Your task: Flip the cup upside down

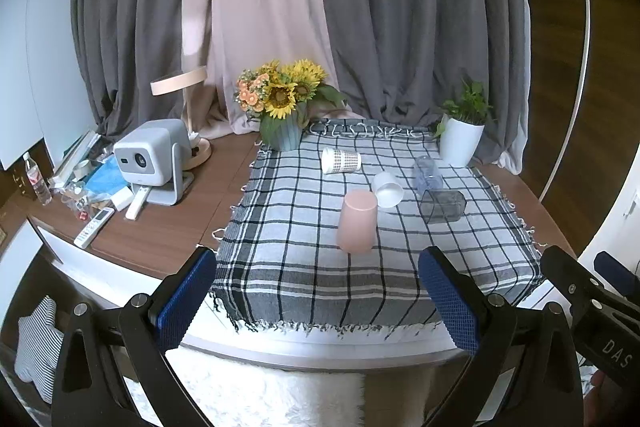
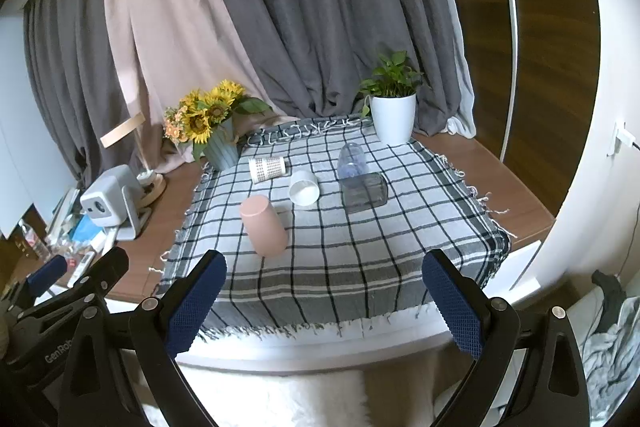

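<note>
Both grippers, left (image 1: 318, 303) & right (image 2: 322, 303), jaws apart, empty. Pink matte plastic cup (image 1: 357, 221) already inverted, axis vertical, straight ahead of left gripper, nearer it.

Five cups (image 1: 357, 221) (image 1: 341, 160) (image 1: 387, 189) (image 1: 427, 173) (image 1: 443, 205), two claws (image 1: 318, 297) (image 2: 324, 301), one checked cloth (image 1: 280, 227), one sunflower vase (image 1: 285, 135), one potted plant (image 1: 460, 143), one projector (image 1: 146, 157)

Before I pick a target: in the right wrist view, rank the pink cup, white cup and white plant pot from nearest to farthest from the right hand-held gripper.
1. pink cup, front left, nearest the right hand-held gripper.
2. white cup, centre, lying on its side.
3. white plant pot, far right edge of the checked cloth.
</note>
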### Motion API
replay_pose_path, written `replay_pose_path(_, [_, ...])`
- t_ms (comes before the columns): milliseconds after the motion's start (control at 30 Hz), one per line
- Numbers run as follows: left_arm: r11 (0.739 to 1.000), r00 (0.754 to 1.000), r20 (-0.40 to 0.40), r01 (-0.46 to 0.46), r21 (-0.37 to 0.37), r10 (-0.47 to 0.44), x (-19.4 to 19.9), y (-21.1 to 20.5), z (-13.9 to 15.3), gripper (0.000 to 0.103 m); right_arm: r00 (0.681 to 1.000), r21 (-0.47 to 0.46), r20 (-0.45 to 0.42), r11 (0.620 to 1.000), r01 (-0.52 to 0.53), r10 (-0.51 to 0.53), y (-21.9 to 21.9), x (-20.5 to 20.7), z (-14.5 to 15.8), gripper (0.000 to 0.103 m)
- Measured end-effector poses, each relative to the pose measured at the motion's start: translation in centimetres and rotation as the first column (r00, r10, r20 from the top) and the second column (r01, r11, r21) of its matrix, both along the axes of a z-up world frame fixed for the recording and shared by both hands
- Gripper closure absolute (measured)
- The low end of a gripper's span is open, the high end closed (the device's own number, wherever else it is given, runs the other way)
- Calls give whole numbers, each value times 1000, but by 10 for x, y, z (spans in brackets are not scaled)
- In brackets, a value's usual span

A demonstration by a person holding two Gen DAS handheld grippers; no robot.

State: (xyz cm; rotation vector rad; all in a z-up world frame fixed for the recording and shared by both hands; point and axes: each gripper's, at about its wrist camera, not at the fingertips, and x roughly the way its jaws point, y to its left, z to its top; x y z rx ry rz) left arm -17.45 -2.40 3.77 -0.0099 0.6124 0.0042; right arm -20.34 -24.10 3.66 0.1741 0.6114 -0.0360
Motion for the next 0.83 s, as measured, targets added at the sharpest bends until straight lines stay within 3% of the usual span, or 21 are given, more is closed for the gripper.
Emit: replay_pose_path(833, [1000,1000,-4,18,1,-18,1,2,0,0,1000,-1,-4,1000,-2,2,-6,1,-1,4])
